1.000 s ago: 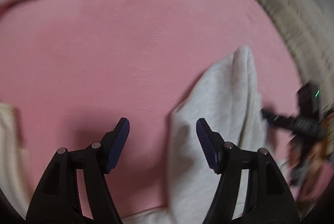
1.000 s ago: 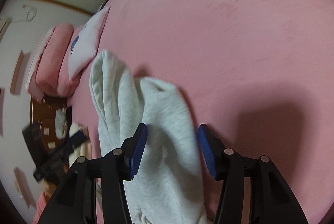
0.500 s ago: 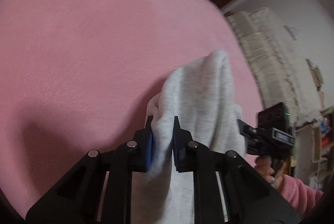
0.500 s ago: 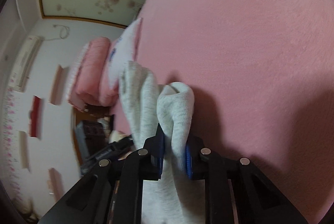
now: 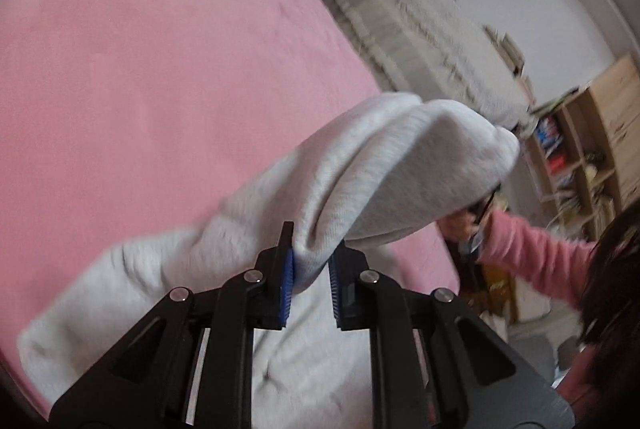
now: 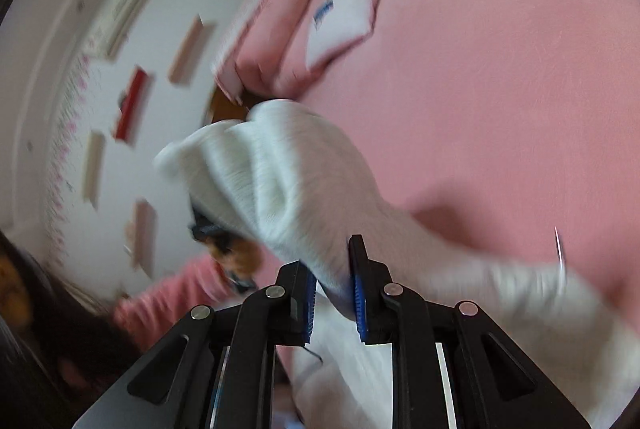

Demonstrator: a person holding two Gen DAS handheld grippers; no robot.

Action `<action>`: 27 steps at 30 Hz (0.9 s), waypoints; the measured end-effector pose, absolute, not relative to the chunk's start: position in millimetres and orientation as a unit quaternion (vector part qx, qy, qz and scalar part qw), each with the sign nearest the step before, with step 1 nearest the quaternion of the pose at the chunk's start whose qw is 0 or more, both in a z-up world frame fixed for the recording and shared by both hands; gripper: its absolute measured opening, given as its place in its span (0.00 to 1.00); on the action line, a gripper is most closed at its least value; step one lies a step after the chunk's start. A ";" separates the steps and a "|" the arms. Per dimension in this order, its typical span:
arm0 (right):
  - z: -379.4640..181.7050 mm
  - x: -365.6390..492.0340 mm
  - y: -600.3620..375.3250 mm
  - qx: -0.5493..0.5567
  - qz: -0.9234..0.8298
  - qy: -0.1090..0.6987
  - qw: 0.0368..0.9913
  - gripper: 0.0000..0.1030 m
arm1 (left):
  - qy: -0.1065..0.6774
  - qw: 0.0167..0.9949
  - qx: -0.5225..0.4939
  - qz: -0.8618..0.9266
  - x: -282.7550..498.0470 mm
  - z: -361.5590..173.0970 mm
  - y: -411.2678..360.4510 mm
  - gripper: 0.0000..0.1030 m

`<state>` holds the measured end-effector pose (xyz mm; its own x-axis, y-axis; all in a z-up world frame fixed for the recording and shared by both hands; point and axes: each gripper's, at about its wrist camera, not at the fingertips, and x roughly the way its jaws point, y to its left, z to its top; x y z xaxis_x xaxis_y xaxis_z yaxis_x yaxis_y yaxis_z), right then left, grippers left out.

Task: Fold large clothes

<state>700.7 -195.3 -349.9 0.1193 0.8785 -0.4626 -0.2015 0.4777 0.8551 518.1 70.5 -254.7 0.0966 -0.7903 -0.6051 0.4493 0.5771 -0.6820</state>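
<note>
left gripper [image 5: 311, 279]: clamped on bunched edge of grey sweatshirt [image 5: 360, 181]
right gripper [image 6: 333, 295]: clamped on another bunch of it
sweatshirt: raised between both, tail trailing on pink bed [image 5: 140, 69] near its front edge
risk: thick folds may slip out; uneven pull twists the fold

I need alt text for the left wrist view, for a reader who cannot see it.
The left gripper is shut on a fold of a white garment, lifted above a pink bed. A pink-sleeved arm reaches in at right.
</note>
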 end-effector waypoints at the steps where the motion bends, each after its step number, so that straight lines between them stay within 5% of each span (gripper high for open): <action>1: -348.4 680.5 -190.3 0.288 0.380 0.537 0.695 0.15 | 0.524 0.724 -0.142 -0.425 499.5 -258.8 65.7 0.12; 9: -396.6 559.8 -120.0 0.059 0.247 0.546 0.798 0.24 | 0.532 0.790 0.004 -0.306 353.8 -335.1 33.9 0.15; 11: -404.5 543.4 -109.8 0.039 0.228 0.528 0.817 0.25 | 0.521 0.810 0.039 -0.267 328.7 -349.7 31.7 0.21; 12: -401.3 539.3 -106.5 0.035 0.219 0.520 0.825 0.25 | 0.530 0.811 0.036 -0.246 326.8 -351.7 33.0 0.35; 13: -397.3 537.0 -105.1 0.038 0.208 0.521 0.827 0.26 | 0.549 0.804 0.020 -0.228 327.3 -352.3 35.5 0.54; 16: -378.0 539.0 -108.2 0.064 0.195 0.531 0.822 0.38 | 0.584 0.787 -0.052 -0.191 319.8 -348.0 49.8 0.66; 17: -371.2 533.3 -111.9 0.070 0.190 0.535 0.821 0.46 | 0.589 0.785 -0.074 -0.177 316.8 -341.0 56.0 0.66; 18: -362.5 529.3 -118.1 0.082 0.178 0.538 0.820 0.69 | 0.587 0.787 -0.090 -0.167 313.2 -331.7 61.2 0.66; 19: -354.5 523.5 -129.0 0.093 0.171 0.534 0.823 0.81 | 0.582 0.791 -0.102 -0.161 304.1 -324.1 69.3 0.66; 27: -286.8 501.2 -186.0 0.290 0.078 0.551 0.778 0.82 | 0.581 0.742 -0.318 -0.103 328.5 -298.2 84.5 0.68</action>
<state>501.2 -186.0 -286.8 0.3804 0.4415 -0.8127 0.1985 0.8193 0.5380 328.5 84.5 -298.2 0.3024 -0.5229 -0.7969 -0.2168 0.7764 -0.5918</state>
